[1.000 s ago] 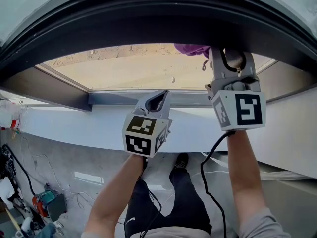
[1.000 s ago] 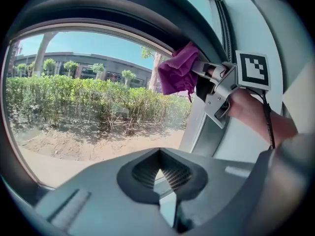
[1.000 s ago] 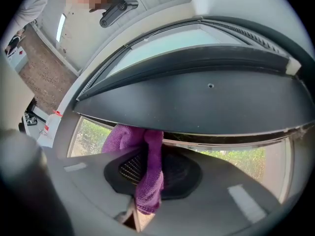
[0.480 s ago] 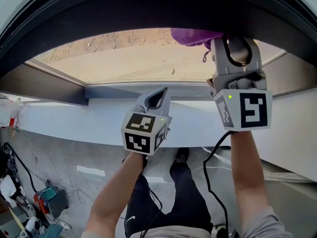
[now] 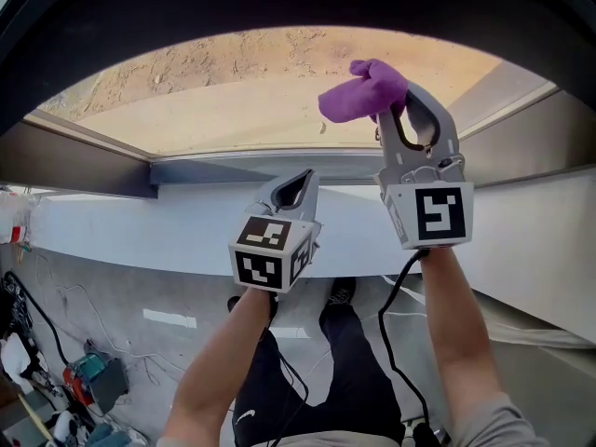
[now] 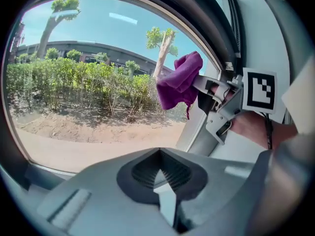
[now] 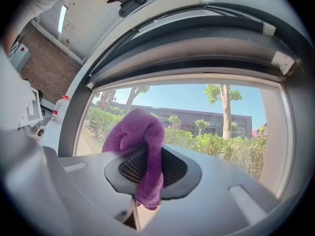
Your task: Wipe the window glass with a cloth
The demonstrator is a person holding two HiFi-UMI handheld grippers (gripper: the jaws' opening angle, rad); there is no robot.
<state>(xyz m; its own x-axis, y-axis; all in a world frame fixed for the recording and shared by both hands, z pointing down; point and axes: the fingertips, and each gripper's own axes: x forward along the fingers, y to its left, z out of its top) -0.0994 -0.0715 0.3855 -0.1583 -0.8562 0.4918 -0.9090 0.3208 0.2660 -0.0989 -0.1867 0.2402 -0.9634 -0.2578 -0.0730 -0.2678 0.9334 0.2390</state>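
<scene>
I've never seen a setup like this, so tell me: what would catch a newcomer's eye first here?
The purple cloth stands out at once, pinched in the right tool and held up in front of the window glass. Green shrubs show outside under a blue sky. Lower, the left tool is empty, its jaws together.
</scene>
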